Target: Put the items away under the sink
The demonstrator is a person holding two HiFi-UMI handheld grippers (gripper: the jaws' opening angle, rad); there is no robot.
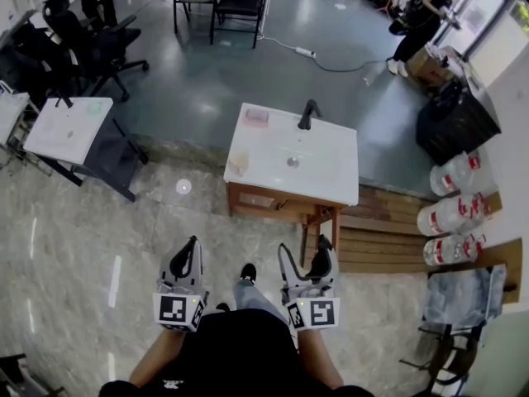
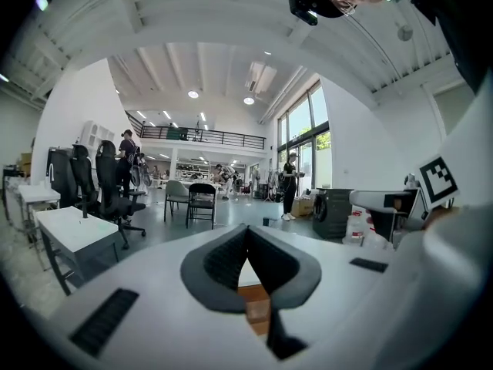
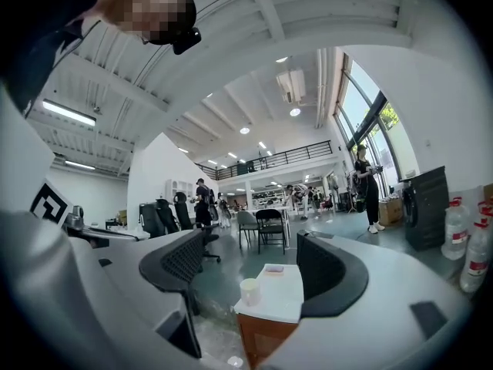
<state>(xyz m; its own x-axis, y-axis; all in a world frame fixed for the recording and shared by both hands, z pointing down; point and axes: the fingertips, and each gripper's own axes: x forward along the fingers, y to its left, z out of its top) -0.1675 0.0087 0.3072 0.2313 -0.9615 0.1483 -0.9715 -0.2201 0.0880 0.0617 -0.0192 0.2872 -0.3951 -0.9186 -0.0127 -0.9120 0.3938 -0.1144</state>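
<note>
A sink unit [image 1: 331, 168] with a white top and wooden base stands on the floor ahead of me, with a black faucet [image 1: 309, 112] at its back. A pink item [image 1: 256, 116] lies at the top's far left corner, and a pale cup [image 1: 239, 164] stands at its near left edge. Both grippers are held low in front of me, well short of the unit. My left gripper [image 1: 194, 241] is shut and empty. My right gripper [image 1: 304, 245] is open and empty. In the right gripper view the cup [image 3: 249, 290] and pink item [image 3: 274, 268] show between the jaws.
A white table [image 1: 66, 126] and black office chairs [image 1: 91, 40] stand to the left. Wooden boards [image 1: 388, 230], several water jugs [image 1: 450, 213] and a black cabinet [image 1: 459, 122] are to the right of the sink. A person [image 1: 421, 19] stands far back right. A small round disc [image 1: 183, 186] lies on the floor.
</note>
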